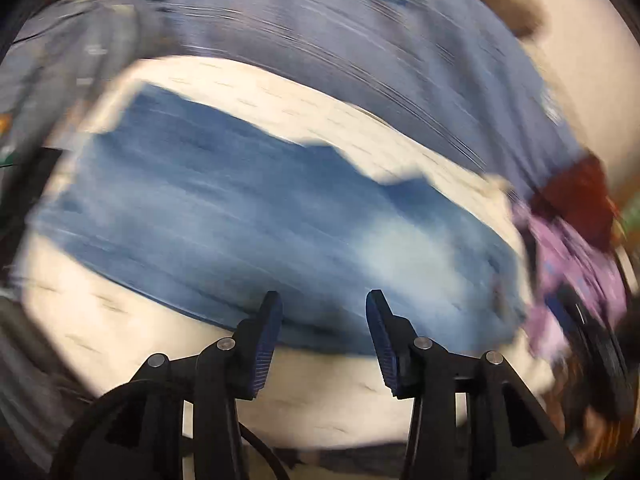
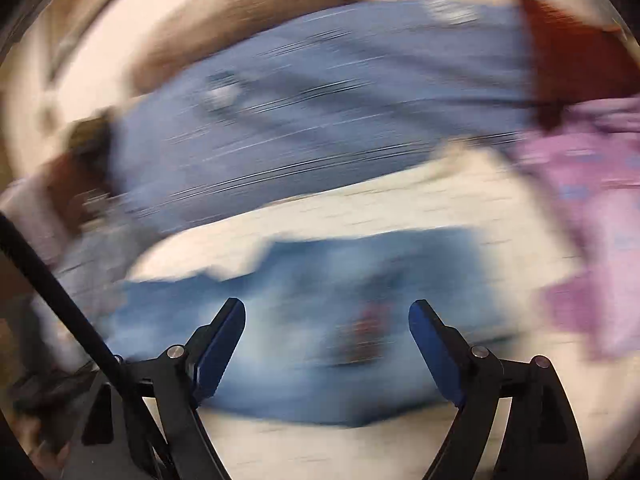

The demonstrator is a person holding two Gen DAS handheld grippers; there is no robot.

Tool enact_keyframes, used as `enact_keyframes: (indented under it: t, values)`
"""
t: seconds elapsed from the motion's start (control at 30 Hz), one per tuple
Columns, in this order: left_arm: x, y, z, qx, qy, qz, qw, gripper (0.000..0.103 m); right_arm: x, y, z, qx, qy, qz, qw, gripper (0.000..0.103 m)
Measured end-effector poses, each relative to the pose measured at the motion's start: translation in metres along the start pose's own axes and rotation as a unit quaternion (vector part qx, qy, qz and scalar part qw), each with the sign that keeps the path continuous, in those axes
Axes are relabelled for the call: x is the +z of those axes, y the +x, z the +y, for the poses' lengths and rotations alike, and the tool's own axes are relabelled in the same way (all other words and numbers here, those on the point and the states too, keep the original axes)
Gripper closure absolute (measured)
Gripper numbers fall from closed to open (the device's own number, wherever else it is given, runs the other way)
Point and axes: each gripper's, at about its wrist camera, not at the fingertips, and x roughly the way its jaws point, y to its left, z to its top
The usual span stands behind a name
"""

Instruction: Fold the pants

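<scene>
Both views were smeared by motion, so fine detail was lost. The pants (image 1: 248, 216), blue denim, lay flat on the pale table (image 1: 120, 344), apparently already doubled into a broad band. In the left wrist view they stretched from about 10 o'clock down to 4 o'clock, their near edge just beyond the fingertips. In the right wrist view they filled the lower middle, from 8 o'clock across to 4 o'clock.

The left gripper (image 1: 324, 300) stood with its jaws partly apart and nothing between them; the denim lay beyond them, unpinched. The right gripper (image 2: 326, 306) had its jaws wide apart, also empty, poised above the cloth.

Beyond the pants, toward 12 o'clock, lay a grey-blue cloth (image 1: 360, 40), and at 3 o'clock a purple cloth (image 1: 572, 256) with a red one (image 1: 576, 196) beside it, both well clear of the denim.

As a judgement, denim of this kind would be soft but fairly heavy, holding a crease well and dragging rather than sliding on the table. Stacked layers would be thick, so the jaws would need a generous opening. The best hold would probably be at the two corners of one short end, pinching all layers together so the fold carried over evenly.
</scene>
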Motion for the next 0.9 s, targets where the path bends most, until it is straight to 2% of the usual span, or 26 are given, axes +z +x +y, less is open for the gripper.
enact_keyframes:
  t: [0.03, 0.1, 0.17, 0.23, 0.33, 0.37, 0.5, 0.6, 0.67, 0.7, 0.73, 0.77, 0.8, 0.83, 0.9]
  values:
    - [0.006, -0.002, 0.012, 0.016, -0.015, -0.006, 0.9997, 0.059, -0.003, 0.013, 0.020, 0.044, -0.010, 0.021, 0.999, 0.018]
    - [0.020, -0.003, 0.045, 0.048, -0.056, 0.000, 0.9973, 0.059, -0.011, 0.038, 0.057, 0.099, -0.032, 0.066, 0.992, 0.020]
    - [0.033, -0.002, 0.074, 0.050, -0.093, 0.014, 0.9943, 0.059, -0.022, 0.066, 0.099, 0.128, -0.077, 0.108, 0.983, 0.024]
    - [0.046, -0.005, 0.096, 0.058, -0.117, 0.014, 0.9914, 0.059, -0.032, 0.089, 0.134, 0.126, -0.124, 0.135, 0.975, 0.030]
    - [0.069, -0.016, 0.127, 0.076, -0.155, -0.018, 0.9848, 0.059, -0.049, 0.123, 0.178, 0.137, -0.175, 0.181, 0.958, 0.040]
    - [0.075, -0.017, 0.135, 0.085, -0.160, -0.025, 0.9831, 0.058, -0.055, 0.136, 0.193, 0.139, -0.191, 0.195, 0.952, 0.041]
    - [0.079, -0.002, 0.148, 0.084, -0.162, -0.017, 0.9831, 0.060, -0.070, 0.168, 0.219, 0.113, -0.239, 0.212, 0.941, 0.042]
    - [0.077, 0.004, 0.150, 0.073, -0.170, -0.016, 0.9825, 0.063, -0.082, 0.182, 0.227, 0.077, -0.262, 0.215, 0.938, 0.049]
    - [0.080, 0.007, 0.149, 0.085, -0.160, -0.019, 0.9833, 0.073, -0.086, 0.183, 0.232, 0.062, -0.277, 0.204, 0.937, 0.057]
    - [0.079, 0.011, 0.149, 0.088, -0.156, -0.016, 0.9838, 0.077, -0.088, 0.182, 0.234, 0.056, -0.287, 0.201, 0.935, 0.064]
    - [0.080, 0.014, 0.148, 0.090, -0.150, -0.015, 0.9845, 0.085, -0.088, 0.181, 0.235, 0.054, -0.291, 0.200, 0.934, 0.074]
    - [0.080, 0.014, 0.144, 0.093, -0.136, -0.018, 0.9863, 0.091, -0.087, 0.178, 0.235, 0.061, -0.288, 0.202, 0.934, 0.080]
    - [0.081, 0.012, 0.140, 0.095, -0.125, -0.022, 0.9874, 0.092, -0.086, 0.177, 0.236, 0.063, -0.287, 0.204, 0.934, 0.085]
    - [0.080, 0.010, 0.135, 0.101, -0.111, -0.028, 0.9883, 0.094, -0.087, 0.176, 0.238, 0.063, -0.292, 0.204, 0.932, 0.097]
    - [0.077, -0.002, 0.131, 0.102, -0.100, -0.033, 0.9891, 0.097, -0.086, 0.174, 0.243, 0.060, -0.300, 0.201, 0.931, 0.100]
